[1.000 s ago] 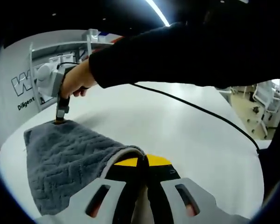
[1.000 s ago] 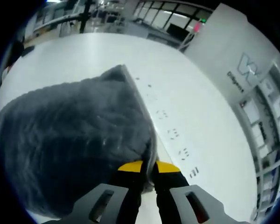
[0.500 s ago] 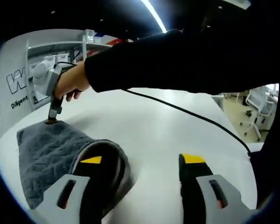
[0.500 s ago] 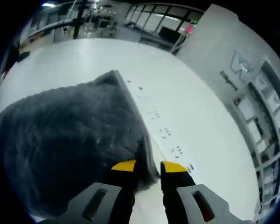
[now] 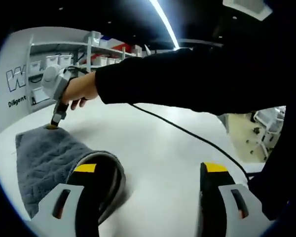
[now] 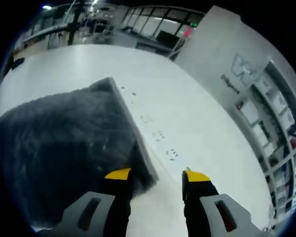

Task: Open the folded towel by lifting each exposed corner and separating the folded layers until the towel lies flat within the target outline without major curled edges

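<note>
Grey towel (image 5: 49, 163) on white table (image 5: 163, 148), both grippers spread and holding nothing: left gripper (image 5: 150, 170) has a corner at its left jaw, right gripper (image 6: 155, 175) likewise, towel running ahead-left.

Towel (image 5: 49, 163): near corner is covered by the left gripper's (image 5: 148, 173) jaw in the left gripper view; lower edge is cut off at the picture's border. In the right gripper view the towel (image 6: 59, 148) is cut off at left and partly hidden behind one jaw of the right gripper (image 6: 158, 175). Wall lettering (image 5: 15, 79): truncated, unreadable. Table marks (image 6: 160, 138): too small to be made out. Shelf (image 5: 64, 54) contents: too blurred to be identified.
</note>
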`<control>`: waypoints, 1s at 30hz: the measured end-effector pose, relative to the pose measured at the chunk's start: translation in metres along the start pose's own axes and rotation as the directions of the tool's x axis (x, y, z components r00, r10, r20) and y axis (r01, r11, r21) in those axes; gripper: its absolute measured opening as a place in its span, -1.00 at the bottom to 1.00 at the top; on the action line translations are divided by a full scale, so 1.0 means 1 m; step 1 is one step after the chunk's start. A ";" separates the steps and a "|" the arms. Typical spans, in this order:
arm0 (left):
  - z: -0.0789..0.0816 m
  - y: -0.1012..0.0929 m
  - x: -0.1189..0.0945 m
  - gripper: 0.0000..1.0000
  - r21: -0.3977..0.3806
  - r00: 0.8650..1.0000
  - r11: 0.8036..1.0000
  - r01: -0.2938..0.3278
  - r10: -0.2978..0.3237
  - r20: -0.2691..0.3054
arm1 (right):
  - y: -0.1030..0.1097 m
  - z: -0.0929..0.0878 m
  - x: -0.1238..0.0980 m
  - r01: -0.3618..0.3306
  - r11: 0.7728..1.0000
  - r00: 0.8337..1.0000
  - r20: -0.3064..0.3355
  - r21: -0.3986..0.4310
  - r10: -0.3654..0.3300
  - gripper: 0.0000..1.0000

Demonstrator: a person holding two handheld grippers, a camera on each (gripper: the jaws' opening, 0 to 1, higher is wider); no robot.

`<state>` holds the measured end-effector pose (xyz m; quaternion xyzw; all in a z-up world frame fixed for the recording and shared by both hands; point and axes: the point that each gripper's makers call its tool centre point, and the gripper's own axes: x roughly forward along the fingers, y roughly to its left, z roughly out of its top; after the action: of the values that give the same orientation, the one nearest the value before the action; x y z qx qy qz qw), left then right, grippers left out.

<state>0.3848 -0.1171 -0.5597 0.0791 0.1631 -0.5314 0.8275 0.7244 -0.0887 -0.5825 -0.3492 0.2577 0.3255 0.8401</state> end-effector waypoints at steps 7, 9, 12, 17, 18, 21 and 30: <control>0.000 -0.016 0.021 0.79 -0.003 0.999 1.000 0.029 -0.029 -0.013 | 0.004 0.010 0.003 0.044 0.998 0.999 -0.002 -0.042 -0.044 -0.28; 0.002 -0.014 0.017 0.80 0.007 1.000 1.000 0.019 -0.019 -0.007 | 0.005 0.011 0.000 0.048 0.997 0.999 -0.002 -0.059 -0.048 -0.28; 0.004 -0.011 0.009 0.82 -0.004 1.000 1.000 0.011 -0.011 -0.001 | 0.003 0.013 -0.007 0.048 0.997 0.999 0.012 -0.056 -0.047 -0.22; 0.003 -0.013 -0.003 1.00 -0.019 0.999 1.000 0.013 -0.013 -0.033 | 0.003 0.018 -0.020 0.027 1.000 0.998 0.049 -0.010 -0.027 -0.11; 0.004 -0.015 -0.006 1.00 -0.019 0.999 1.000 0.022 -0.022 -0.028 | 0.004 0.018 -0.023 0.028 1.000 0.998 0.055 -0.009 -0.028 -0.09; 0.013 -0.022 -0.013 1.00 -0.022 0.999 0.999 0.049 -0.049 -0.002 | 0.006 0.020 -0.032 0.030 1.000 0.996 0.080 -0.004 -0.029 -0.04; 0.028 -0.011 -0.036 1.00 -0.046 0.998 0.999 0.005 -0.002 0.063 | 0.022 0.025 -0.069 -0.004 0.992 0.977 0.210 0.124 -0.022 -0.01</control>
<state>0.3662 -0.0995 -0.5199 0.0430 0.1492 -0.5311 0.8330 0.6687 -0.0829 -0.5307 -0.2610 0.1852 0.3404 0.8842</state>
